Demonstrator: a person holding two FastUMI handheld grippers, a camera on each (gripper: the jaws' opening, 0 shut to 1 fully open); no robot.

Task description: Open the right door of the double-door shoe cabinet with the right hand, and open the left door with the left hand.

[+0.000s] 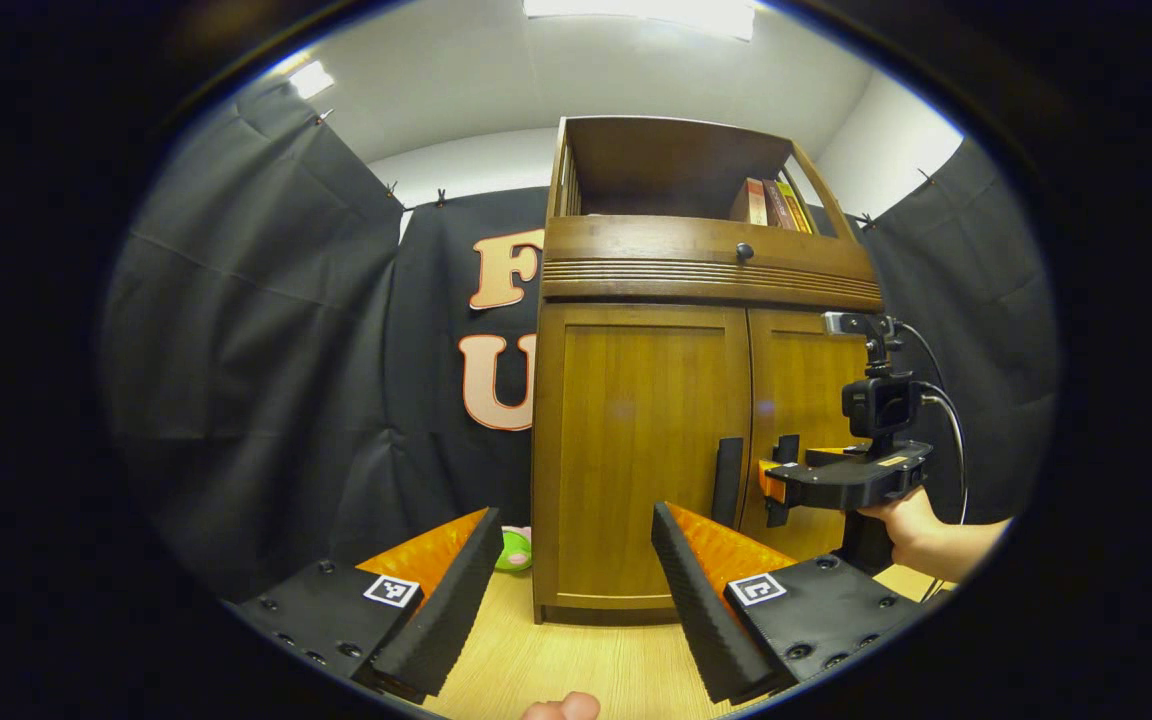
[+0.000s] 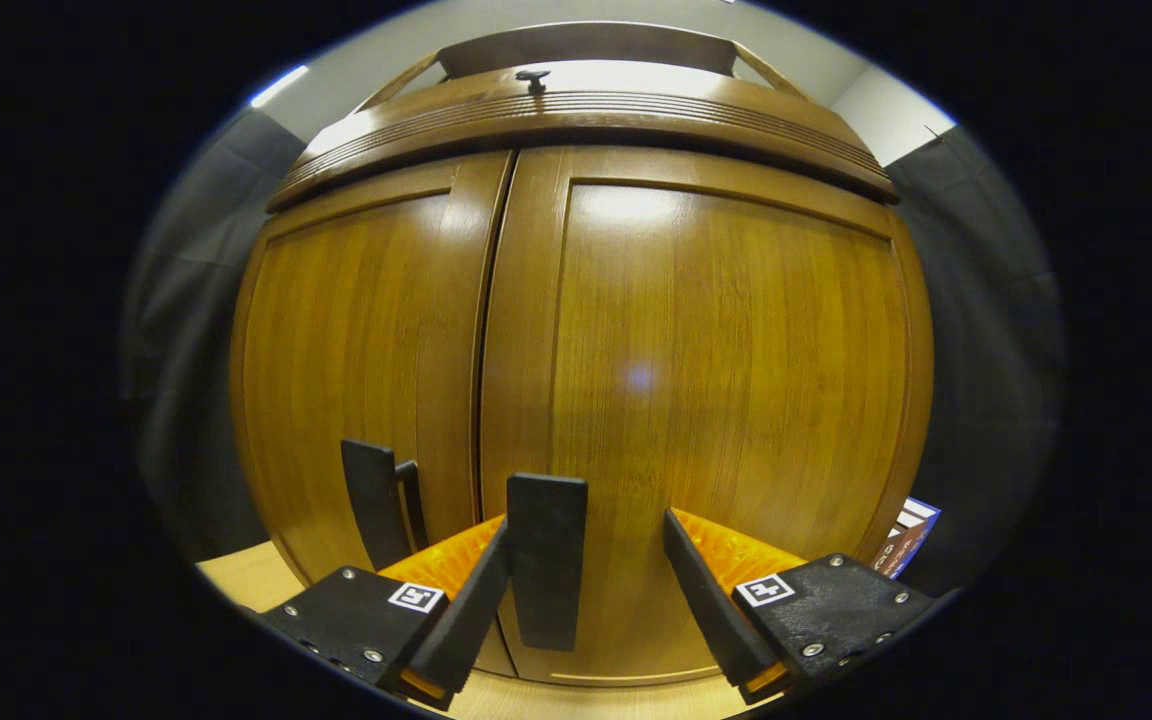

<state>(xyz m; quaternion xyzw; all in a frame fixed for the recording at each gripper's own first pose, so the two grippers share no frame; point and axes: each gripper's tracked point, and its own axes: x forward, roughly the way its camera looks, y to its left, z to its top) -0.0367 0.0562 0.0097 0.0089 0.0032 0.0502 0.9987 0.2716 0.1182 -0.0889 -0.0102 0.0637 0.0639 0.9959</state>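
1. While both doors are shut, the wooden shoe cabinet (image 1: pixel 636 450) stands upright on a pale wood floor (image 1: pixel 556 670), against the black cloth wall of the booth.
2. Seen from the left gripper view, the left door (image 1: pixel 636 440) and the right door (image 1: pixel 801 420) meet at a narrow vertical seam, each with a dark upright handle just beside that seam.
3. The right gripper (image 2: pixel 586 570) sits close up to the right door (image 2: pixel 726 400). Its two fingers are spread wide, and the right door's handle (image 2: pixel 546 560) stands in the gap between them, nearer the left-side finger. Neither finger presses on the handle, so nothing is held.
4. The left door's handle (image 2: pixel 374 500) shows just beside it, on the other side of the seam, untouched.
5. The left gripper (image 1: pixel 576 570) hangs back, well apart from the cabinet, with its fingers wide open and empty. From there the right gripper (image 1: pixel 786 485) shows farther off at the door handles, held by a hand (image 1: pixel 911 525).
6. Handling judgement: the doors look like stiff, solid wood panels on side hinges, moderately heavy, likely to swing in an arc rather than pull straight out.
7. The handles look hard, smooth and slim, so a grip could slip. Closing squarely across the middle of the bar seems the surest hold.
8. Books (image 1: pixel 774 203) stand on the open shelf on top, and a small knob (image 1: pixel 744 252) sits on the drawer front above the doors.
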